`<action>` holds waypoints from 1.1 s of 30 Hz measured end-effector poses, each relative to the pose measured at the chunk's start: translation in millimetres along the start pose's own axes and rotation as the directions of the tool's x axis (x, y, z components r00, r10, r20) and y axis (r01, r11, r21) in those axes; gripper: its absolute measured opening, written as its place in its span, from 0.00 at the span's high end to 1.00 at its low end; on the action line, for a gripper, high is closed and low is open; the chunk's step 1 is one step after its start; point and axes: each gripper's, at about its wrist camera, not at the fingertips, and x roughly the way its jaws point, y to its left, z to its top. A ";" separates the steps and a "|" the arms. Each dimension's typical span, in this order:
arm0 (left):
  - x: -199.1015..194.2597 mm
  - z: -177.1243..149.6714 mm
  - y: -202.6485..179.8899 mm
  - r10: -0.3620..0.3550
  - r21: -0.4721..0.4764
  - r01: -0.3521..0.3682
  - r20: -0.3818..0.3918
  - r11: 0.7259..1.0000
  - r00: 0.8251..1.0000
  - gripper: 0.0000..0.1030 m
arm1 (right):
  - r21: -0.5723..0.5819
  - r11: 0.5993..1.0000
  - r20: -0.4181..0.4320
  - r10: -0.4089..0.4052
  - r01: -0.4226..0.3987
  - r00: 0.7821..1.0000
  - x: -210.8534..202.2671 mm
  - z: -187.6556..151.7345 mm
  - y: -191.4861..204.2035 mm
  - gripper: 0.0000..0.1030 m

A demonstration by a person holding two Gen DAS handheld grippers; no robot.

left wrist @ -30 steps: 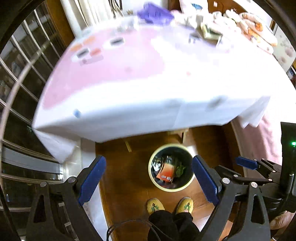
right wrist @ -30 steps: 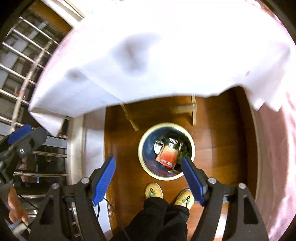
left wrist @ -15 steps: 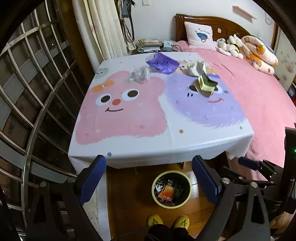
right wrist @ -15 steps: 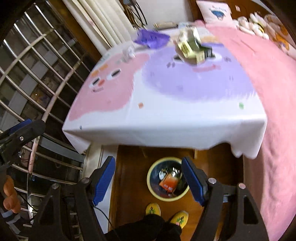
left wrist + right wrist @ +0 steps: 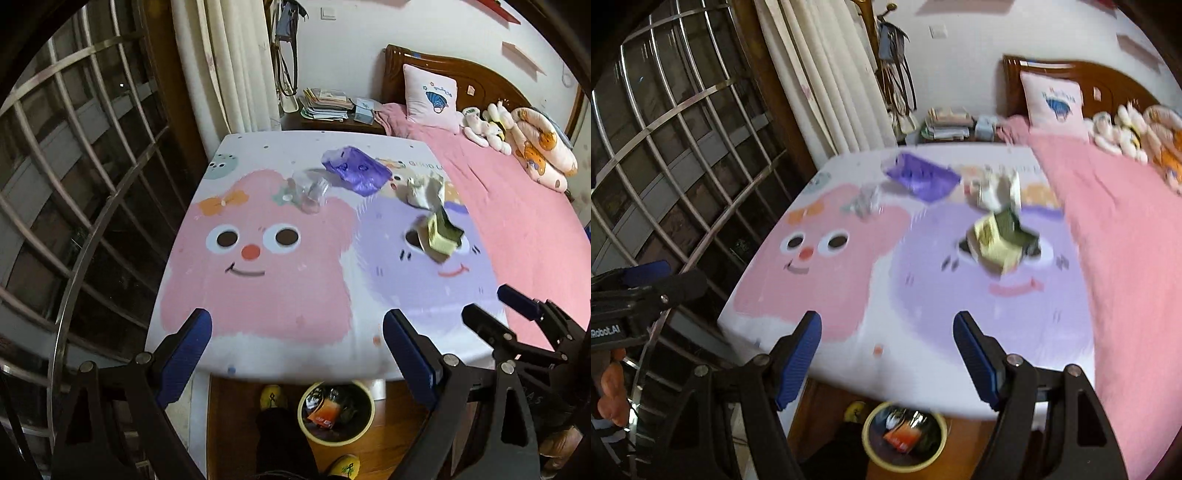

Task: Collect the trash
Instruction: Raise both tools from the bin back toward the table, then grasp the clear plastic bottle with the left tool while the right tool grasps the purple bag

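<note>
Reading across my left wrist view from the window side: the metal window grille [image 5: 74, 177] fills the left edge, and beside it the table under a cartoon tablecloth [image 5: 258, 295] carries the trash I am meant to gather. My left gripper [image 5: 297, 354] hangs over the near table edge with its blue pads spread wide and nothing between them, which I judge the right stance for a fresh pick. On the pink half of the cloth lies a crumpled clear plastic wrapper [image 5: 308, 192]; just beyond it sits a purple bag [image 5: 354, 170], then a white crumpled wrapper [image 5: 424, 192], and nearer me on the purple half a yellow-green carton [image 5: 441, 236] lying tilted. All four rest on the far half of the table, well apart from either gripper. Below the near edge stands the yellow-rimmed bin [image 5: 338, 439], holding an orange packet among other scraps (placed at my feet, I take it, so each drop is short). My right gripper [image 5: 886, 354] is likewise wide open and empty, aimed toward the carton, its view blurred. The pink bed [image 5: 517, 206] borders the table on the right.
</note>
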 end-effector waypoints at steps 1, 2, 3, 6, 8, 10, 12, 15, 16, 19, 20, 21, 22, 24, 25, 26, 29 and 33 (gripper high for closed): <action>7.2 8.8 1.5 -0.006 0.003 0.006 -0.007 1.000 1.000 0.10 | -0.001 1.000 0.007 -0.007 0.007 1.000 4.9 10.7 -0.7 0.28; 17.0 21.4 4.0 -0.016 0.004 0.016 -0.015 1.000 1.000 0.10 | 0.002 1.000 0.015 -0.015 0.015 1.000 10.5 23.0 -1.8 0.28; 26.1 33.4 6.2 -0.027 0.004 0.027 -0.022 1.000 0.999 0.10 | 0.007 1.000 0.021 -0.023 0.022 1.000 15.0 32.1 -2.8 0.28; 62.9 75.9 12.2 -0.078 0.017 0.079 -0.056 0.997 0.995 0.10 | 0.028 0.998 0.038 -0.053 0.052 0.998 35.9 65.1 -6.7 0.28; 89.3 102.0 12.1 -0.097 0.034 0.100 -0.079 0.994 0.992 0.10 | 0.051 0.995 0.041 -0.084 0.082 0.996 54.7 87.2 -9.3 0.28; 117.9 126.9 11.2 -0.105 0.052 0.111 -0.109 0.992 0.989 0.10 | 0.082 0.992 0.040 -0.103 0.099 0.994 71.8 104.6 -13.0 0.28; 149.1 149.6 11.7 -0.122 0.055 0.131 -0.147 0.990 0.982 0.10 | 0.120 0.985 0.040 -0.129 0.123 0.991 94.1 124.0 -18.9 0.28; 202.8 180.4 11.1 -0.146 0.026 0.155 -0.212 0.988 0.966 0.10 | 0.173 0.973 0.034 -0.163 0.155 0.986 121.8 142.0 -27.2 0.28; 216.8 186.1 10.4 -0.150 0.016 0.158 -0.231 0.987 0.961 0.10 | 0.185 0.969 0.031 -0.170 0.161 0.985 126.5 143.8 -29.1 0.28; 264.4 203.6 7.6 -0.164 -0.018 0.166 -0.292 0.986 0.942 0.10 | 0.231 0.956 0.018 -0.190 0.181 0.982 148.4 152.8 -38.8 0.28; 277.7 206.8 7.0 -0.166 -0.030 0.165 -0.307 0.986 0.937 0.10 | 0.244 0.951 0.010 -0.196 0.188 0.980 156.3 155.7 -41.7 0.28; 292.1 209.8 6.3 -0.165 -0.039 0.161 -0.324 0.986 0.932 0.10 | 0.252 0.948 0.004 -0.200 0.192 0.980 161.4 157.2 -43.7 0.28; 305.5 212.1 4.8 -0.158 -0.043 0.152 -0.342 0.987 0.926 0.10 | 0.265 0.944 -0.006 -0.204 0.199 0.979 169.3 159.6 -47.3 0.28; 330.8 214.4 2.6 -0.148 -0.056 0.137 -0.381 0.989 0.913 0.10 | 0.282 0.937 -0.019 -0.208 0.205 0.978 179.9 162.6 -52.1 0.28; 338.4 214.1 3.0 -0.148 -0.064 0.134 -0.394 0.989 0.907 0.10 | 0.290 0.935 -0.024 -0.207 0.205 0.978 184.6 164.4 -54.8 0.28; 347.5 214.2 2.4 -0.149 -0.072 0.130 -0.407 0.989 0.901 0.10 | 0.298 0.932 -0.029 -0.207 0.206 0.978 188.2 165.8 -56.2 0.28; 367.2 212.4 -0.2 -0.158 -0.088 0.132 -0.436 0.987 0.886 0.11 | 0.334 0.921 -0.040 -0.197 0.199 0.980 199.1 169.4 -62.2 0.28; 385.7 205.6 -1.2 -0.180 -0.095 0.153 -0.474 0.984 0.862 0.24 | 0.397 0.901 -0.053 -0.169 0.176 0.984 213.4 176.0 -71.1 0.28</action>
